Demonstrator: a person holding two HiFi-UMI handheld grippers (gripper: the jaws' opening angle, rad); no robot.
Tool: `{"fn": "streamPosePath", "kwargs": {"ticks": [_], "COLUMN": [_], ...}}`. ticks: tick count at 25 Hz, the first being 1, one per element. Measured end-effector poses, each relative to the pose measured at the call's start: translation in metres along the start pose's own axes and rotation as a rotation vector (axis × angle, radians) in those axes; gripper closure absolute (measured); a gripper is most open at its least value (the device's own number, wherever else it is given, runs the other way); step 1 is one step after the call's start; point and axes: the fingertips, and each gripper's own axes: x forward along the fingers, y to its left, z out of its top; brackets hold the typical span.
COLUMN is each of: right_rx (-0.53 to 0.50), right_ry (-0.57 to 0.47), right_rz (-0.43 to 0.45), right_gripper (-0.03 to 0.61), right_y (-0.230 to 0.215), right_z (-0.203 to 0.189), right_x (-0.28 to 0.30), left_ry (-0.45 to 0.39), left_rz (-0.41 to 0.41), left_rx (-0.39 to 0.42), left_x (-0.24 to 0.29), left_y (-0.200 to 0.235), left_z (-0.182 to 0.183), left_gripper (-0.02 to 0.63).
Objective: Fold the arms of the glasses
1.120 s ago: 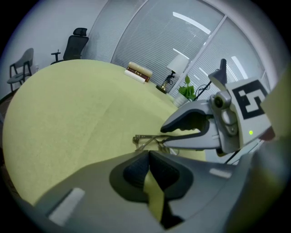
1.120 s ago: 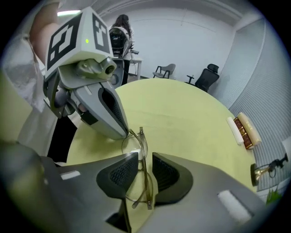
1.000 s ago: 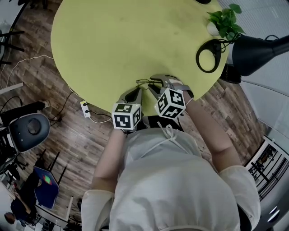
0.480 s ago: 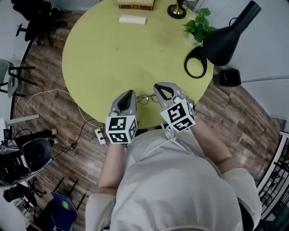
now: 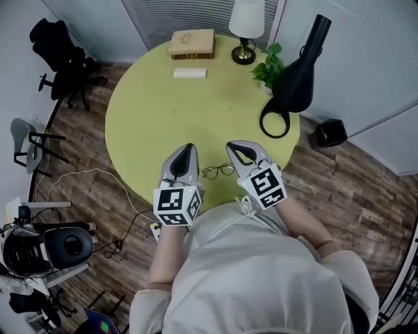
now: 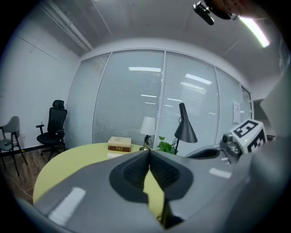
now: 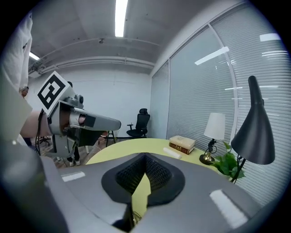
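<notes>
The glasses (image 5: 217, 171) lie on the yellow round table (image 5: 163, 111), close to its near edge and directly in front of the person; the frame sits lens-side up, and its outline is compact, which suggests the arms are already folded, though it is too small in the head view to confirm.

The left gripper (image 5: 189, 149) hangs just to the left of the glasses and the right gripper (image 5: 231, 146) just to the right; neither touches the frame. Each gripper view shows its jaws pressed together at the tips with nothing between them, only yellow tabletop visible through the lower gap; both are therefore clenched and empty.

Both grippers point forward across the table rather than down at it; this posture probably clears the work area so the result can be inspected.

Further out, a book (image 5: 191, 43), a white-shaded lamp (image 5: 247, 19), a small plant (image 5: 269, 68) and a black desk lamp (image 5: 297, 72) stand at the far rim, well apart from the glasses.
</notes>
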Motion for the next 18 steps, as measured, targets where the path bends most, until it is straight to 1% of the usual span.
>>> {"fn": "streamPosePath", "kwargs": {"ticks": [5,10,13,18], "right_rx": [-0.007,-0.027,-0.021,0.008], "right_ry": [-0.008,-0.01,-0.011,0.026], "right_rz": [-0.02,0.001,0.004,-0.036], "right_gripper": [0.58,0.58,0.58,0.58], "right_y": [-0.001,0.001,0.002,-0.001], "right_z": [0.005,0.004,0.002,-0.006], "right_x": [-0.009,-0.01,-0.01,-0.011], "left_ry": [0.0,0.01,0.007,0.02], "left_rz": [-0.003,0.01,0.022,0.022], "left_rx": [0.009,0.002,-0.004,0.012], "left_x": [-0.003,-0.003,-0.004,-0.007], "left_y": [-0.011,-0.012,-0.013,-0.015], "left_z": [0.001,-0.006,-0.007,-0.013], "left_gripper": [0.607,0.607,0.607,0.607]}}
